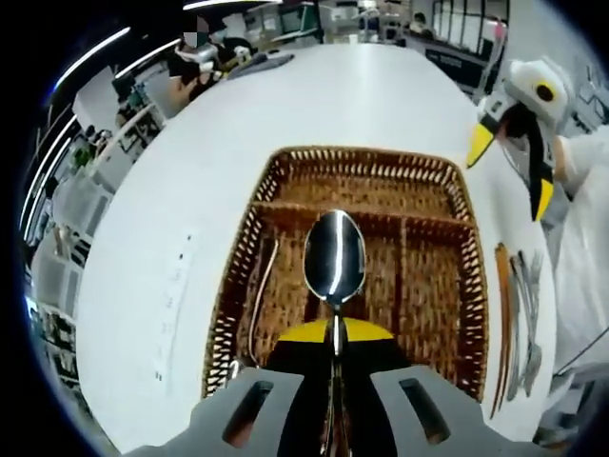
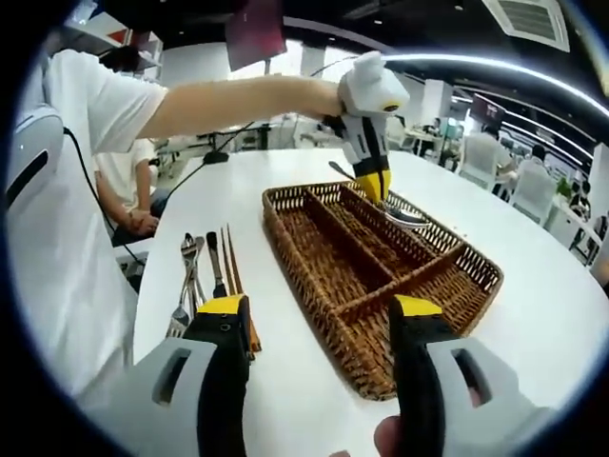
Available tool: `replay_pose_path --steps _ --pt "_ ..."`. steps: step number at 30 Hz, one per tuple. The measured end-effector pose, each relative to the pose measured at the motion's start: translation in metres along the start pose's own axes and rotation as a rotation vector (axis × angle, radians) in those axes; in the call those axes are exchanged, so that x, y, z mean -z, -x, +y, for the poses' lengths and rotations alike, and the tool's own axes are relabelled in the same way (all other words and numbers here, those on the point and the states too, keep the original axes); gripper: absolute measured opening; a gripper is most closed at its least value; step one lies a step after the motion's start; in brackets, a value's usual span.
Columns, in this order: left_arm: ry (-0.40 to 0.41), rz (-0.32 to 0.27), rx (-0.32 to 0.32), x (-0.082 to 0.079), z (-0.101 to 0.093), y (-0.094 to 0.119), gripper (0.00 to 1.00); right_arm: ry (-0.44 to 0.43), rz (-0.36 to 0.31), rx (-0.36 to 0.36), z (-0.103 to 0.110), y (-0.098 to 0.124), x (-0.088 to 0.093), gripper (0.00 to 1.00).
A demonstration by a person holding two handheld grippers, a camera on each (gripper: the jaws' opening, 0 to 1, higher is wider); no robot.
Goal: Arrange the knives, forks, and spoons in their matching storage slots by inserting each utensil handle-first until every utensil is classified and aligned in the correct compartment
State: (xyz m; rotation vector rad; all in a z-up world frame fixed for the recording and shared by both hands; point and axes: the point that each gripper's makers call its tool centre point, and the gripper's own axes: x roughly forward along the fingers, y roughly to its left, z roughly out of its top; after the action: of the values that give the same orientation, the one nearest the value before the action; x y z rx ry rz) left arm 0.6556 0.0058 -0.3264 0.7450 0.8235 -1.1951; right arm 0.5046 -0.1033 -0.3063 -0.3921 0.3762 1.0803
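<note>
left gripper (image 1: 335,347): jaws pressed together on a spoon (image 1: 334,259), pinching the handle so the shiny bowl sticks out forward over the basket. In the right gripper view the same gripper (image 2: 380,195) hangs over the far end of the basket, yellow tips pointing down with the spoon in them.

right gripper (image 2: 324,347): jaws spread wide, nothing between them, hovering at the near end of the basket.

wicker basket (image 1: 474,286): brown woven organizer on the white table (image 1: 314,105), split into long slots by dividers, plus one crosswise slot at the end – in the right gripper view that crosswise slot sits at the near-right end (image 2: 481,271).

utensil in basket (image 1: 259,300): one thin metal piece lies lengthwise in the left slot in the left gripper view. Can't tell if it's a knife or something else.

loose cutlery (image 2: 190,276): a row lying on the table just left of the basket in the right gripper view – forks, a dark-handled piece, and a pair of brown chopsticks (image 2: 233,271). Same row shows to the right of the basket in the left gripper view (image 1: 521,319).

person: bare forearm (image 2: 238,100) and white sleeve reach in from the left, holding the left gripper.

background: other people, desks and chairs – too small to make out.
</note>
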Motion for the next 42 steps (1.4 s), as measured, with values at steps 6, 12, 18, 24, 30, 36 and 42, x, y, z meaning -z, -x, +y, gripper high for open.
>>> replay_pose_path --steps 6,12,18,24,30,36,42 --pt "0.020 -0.004 0.006 -0.003 0.017 -0.012 0.01 -0.011 0.004 0.010 -0.006 0.004 0.005 0.61" --pt "0.044 -0.002 0.016 -0.003 0.027 -0.025 0.01 -0.021 0.009 0.014 -0.010 0.004 0.010 0.61" --pt "0.063 -0.004 0.018 0.001 0.037 -0.033 0.01 -0.032 0.012 0.013 -0.014 0.003 0.015 0.61" --pt "0.093 -0.017 0.016 0.004 0.048 -0.041 0.01 -0.038 0.013 0.017 -0.015 0.004 0.017 0.61" --pt "0.081 -0.009 0.010 0.005 0.053 -0.050 0.01 -0.043 0.016 0.018 -0.015 0.005 0.021 0.61" --pt "0.054 0.001 0.007 0.007 0.053 -0.054 0.01 -0.045 0.017 0.019 -0.016 0.007 0.022 0.61" --pt "0.039 0.000 0.001 0.006 0.056 -0.056 0.02 -0.052 0.020 0.023 -0.016 0.007 0.025 0.61"
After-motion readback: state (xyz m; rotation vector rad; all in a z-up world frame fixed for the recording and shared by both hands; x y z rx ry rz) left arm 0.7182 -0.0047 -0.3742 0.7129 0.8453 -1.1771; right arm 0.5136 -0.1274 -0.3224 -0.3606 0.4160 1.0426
